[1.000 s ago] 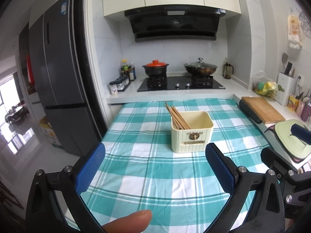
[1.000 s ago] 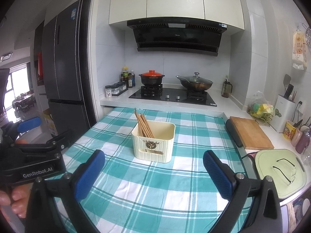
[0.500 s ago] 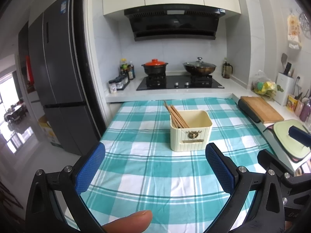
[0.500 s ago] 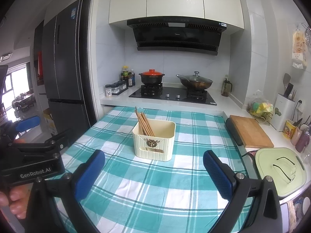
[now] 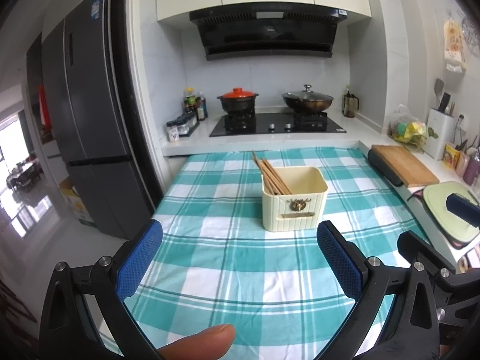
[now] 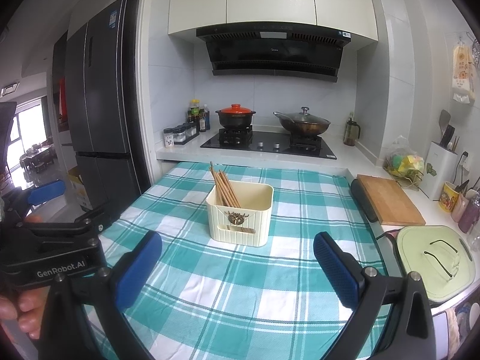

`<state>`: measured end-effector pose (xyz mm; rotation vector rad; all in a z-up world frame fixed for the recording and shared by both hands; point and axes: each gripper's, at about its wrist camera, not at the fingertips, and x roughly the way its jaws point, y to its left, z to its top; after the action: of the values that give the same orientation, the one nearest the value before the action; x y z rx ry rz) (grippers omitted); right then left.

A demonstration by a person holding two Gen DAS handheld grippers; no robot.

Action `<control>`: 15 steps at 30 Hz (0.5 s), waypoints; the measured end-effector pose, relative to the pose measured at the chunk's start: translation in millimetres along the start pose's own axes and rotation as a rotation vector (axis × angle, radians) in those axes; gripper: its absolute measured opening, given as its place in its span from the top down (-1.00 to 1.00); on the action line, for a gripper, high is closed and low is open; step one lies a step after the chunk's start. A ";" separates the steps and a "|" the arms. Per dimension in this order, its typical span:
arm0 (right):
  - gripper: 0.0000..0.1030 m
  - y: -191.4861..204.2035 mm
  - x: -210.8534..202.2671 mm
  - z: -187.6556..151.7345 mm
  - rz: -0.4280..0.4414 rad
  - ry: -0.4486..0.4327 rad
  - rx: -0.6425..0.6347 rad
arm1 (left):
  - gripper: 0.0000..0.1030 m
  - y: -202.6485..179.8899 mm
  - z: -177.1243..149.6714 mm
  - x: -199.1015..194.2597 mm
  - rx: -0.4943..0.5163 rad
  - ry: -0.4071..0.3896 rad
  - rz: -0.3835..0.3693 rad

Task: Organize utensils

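A cream utensil holder (image 5: 294,202) stands on the teal checked tablecloth (image 5: 240,270), with several wooden chopsticks (image 5: 268,172) leaning in its left side. It also shows in the right wrist view (image 6: 240,214), with the chopsticks (image 6: 223,187). My left gripper (image 5: 239,241) is open and empty, held above the cloth in front of the holder. My right gripper (image 6: 237,249) is open and empty, also short of the holder. The left gripper's body shows at the left of the right wrist view (image 6: 54,249).
A cutting board (image 6: 390,201) and a pale green lid (image 6: 435,259) lie on the counter to the right. The stove carries a red-lidded pot (image 6: 235,117) and a wok (image 6: 303,124). A dark fridge (image 5: 90,138) stands at the left.
Both views have pulled back and risen slightly, so the holder sits a little farther off. Both grippers stay open and empty.
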<state>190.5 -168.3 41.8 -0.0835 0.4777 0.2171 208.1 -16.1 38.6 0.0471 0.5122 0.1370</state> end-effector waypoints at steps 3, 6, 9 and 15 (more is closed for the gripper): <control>-0.99 -0.2 1.5 -0.9 0.003 0.004 0.002 | -0.99 -0.5 -0.4 0.6 0.000 0.002 -0.002; -0.99 -1.9 2.1 -0.9 0.006 0.007 0.005 | -0.99 -0.5 -1.0 2.3 0.000 0.005 -0.004; -0.99 -2.3 2.2 -0.8 0.006 0.006 0.005 | -0.99 -0.3 -1.2 3.2 -0.001 0.006 -0.004; -0.99 -1.7 2.8 -0.9 0.007 0.009 0.004 | -0.99 -1.8 -2.1 5.1 0.004 0.010 -0.006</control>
<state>192.9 -169.6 39.8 -0.0794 0.4877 0.2225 211.6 -17.2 34.1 0.0484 0.5220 0.1304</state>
